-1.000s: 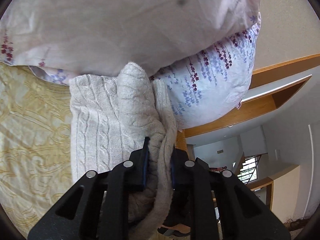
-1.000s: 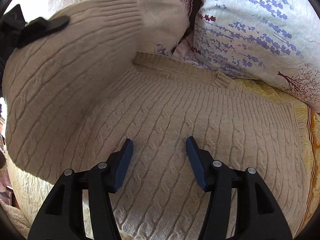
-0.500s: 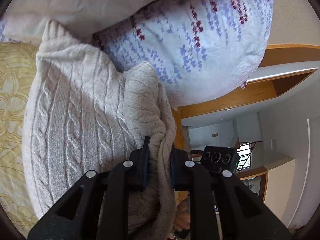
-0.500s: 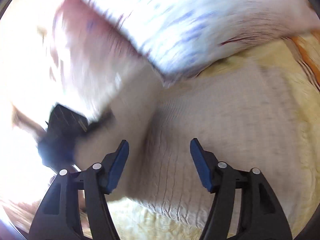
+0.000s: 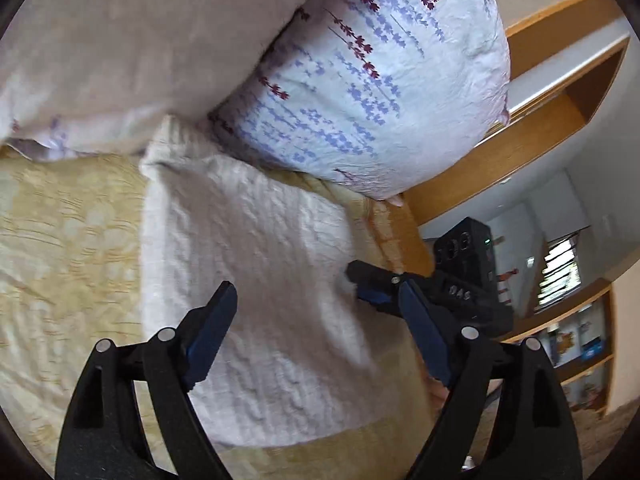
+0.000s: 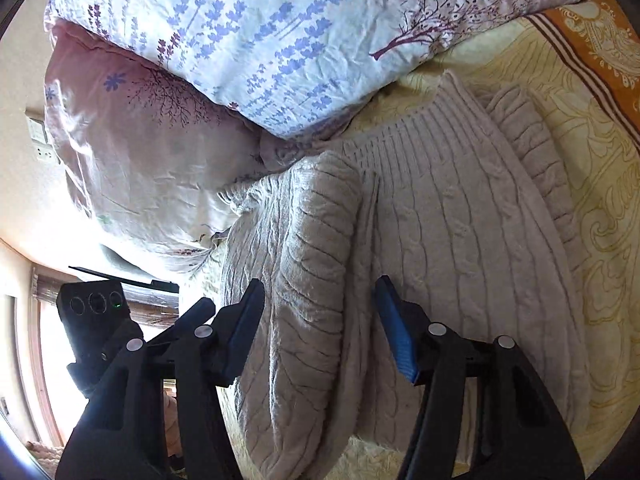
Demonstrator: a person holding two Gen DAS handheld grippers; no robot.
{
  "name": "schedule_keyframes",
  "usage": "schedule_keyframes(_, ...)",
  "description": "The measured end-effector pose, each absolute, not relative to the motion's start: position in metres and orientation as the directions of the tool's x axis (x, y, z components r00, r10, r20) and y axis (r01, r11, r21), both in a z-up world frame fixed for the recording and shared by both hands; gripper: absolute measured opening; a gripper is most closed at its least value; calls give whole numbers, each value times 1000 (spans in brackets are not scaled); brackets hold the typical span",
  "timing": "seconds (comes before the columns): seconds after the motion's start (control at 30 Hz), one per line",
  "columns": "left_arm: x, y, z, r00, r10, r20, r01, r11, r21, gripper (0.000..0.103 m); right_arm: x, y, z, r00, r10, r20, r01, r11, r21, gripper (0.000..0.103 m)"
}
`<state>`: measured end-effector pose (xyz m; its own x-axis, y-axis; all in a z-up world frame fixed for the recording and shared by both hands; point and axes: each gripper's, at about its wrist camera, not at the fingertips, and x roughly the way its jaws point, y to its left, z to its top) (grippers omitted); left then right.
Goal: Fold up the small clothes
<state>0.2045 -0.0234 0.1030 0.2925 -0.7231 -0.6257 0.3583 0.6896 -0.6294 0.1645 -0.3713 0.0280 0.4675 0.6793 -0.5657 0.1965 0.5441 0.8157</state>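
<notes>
A cream cable-knit sweater (image 5: 256,272) lies folded on the yellow bedspread (image 5: 68,248), its top edge against the pillows. My left gripper (image 5: 316,292) hovers over it with its jaws opening wide and nothing between them. In the right wrist view the sweater (image 6: 460,232) has a sleeve fold (image 6: 316,248) laid lengthwise over its body. My right gripper (image 6: 320,288) straddles that fold; its jaws are closing, but the pads stand clear of the knit. One of the right gripper's fingers (image 5: 370,276) shows at the sweater's right edge.
A floral pillow (image 5: 372,80) and a pale pink one (image 5: 120,40) press against the sweater's far edge. The bed's wooden frame (image 5: 452,184) and the room beyond lie to the right. The left gripper's camera housing (image 6: 94,304) sits close beside my right gripper.
The left gripper let go of the bunched sweater fold and opened wide; the sweater now lies flat. The right gripper rolled and swung over to the sleeve fold.
</notes>
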Motion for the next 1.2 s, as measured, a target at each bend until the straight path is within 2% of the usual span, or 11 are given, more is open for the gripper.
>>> schedule_keyframes(0.1, 193, -10, 104, 351, -619, -702, 352, 782, -514, 84, 168, -361, 25, 446, 687, -574, 196, 550, 811, 56)
schedule_keyframes(0.17, 185, -5, 102, 362, -576, -733, 340, 814, -472, 84, 176, -350, 25, 428, 674, -602, 192, 583, 789, 43)
schedule_keyframes(0.2, 184, -4, 100, 363, -560, -745, 336, 824, -456, 85, 179, -346, 25, 427, 668, -610, 187, 595, 782, 24)
schedule_keyframes(0.23, 182, -3, 98, 361, -548, -754, 332, 832, -445, 86, 180, -345, 27, 435, 660, -613, 181, 603, 777, 22)
schedule_keyframes(0.37, 182, -11, 96, 352, -516, -781, 330, 849, -412, 88, 183, -339, 44, 493, 613, -618, 137, 647, 750, 18)
schedule_keyframes(0.5, 183, -18, 98, 361, -504, -785, 344, 854, -390, 91, 181, -347, 68, 576, 571, -585, 109, 656, 747, 16)
schedule_keyframes(0.7, 185, -18, 97, 357, -507, -785, 343, 852, -395, 91, 172, -372, 95, 664, 472, -580, 131, 690, 712, 15)
schedule_keyframes(1.03, 177, -32, 95, 342, -502, -795, 403, 842, -358, 91, 163, -402, 76, 660, 423, -620, 234, 669, 706, 15)
schedule_keyframes(1.2, 172, -39, 98, 373, -468, -801, 431, 852, -297, 98, 164, -404, 72, 654, 422, -628, 249, 664, 705, 15)
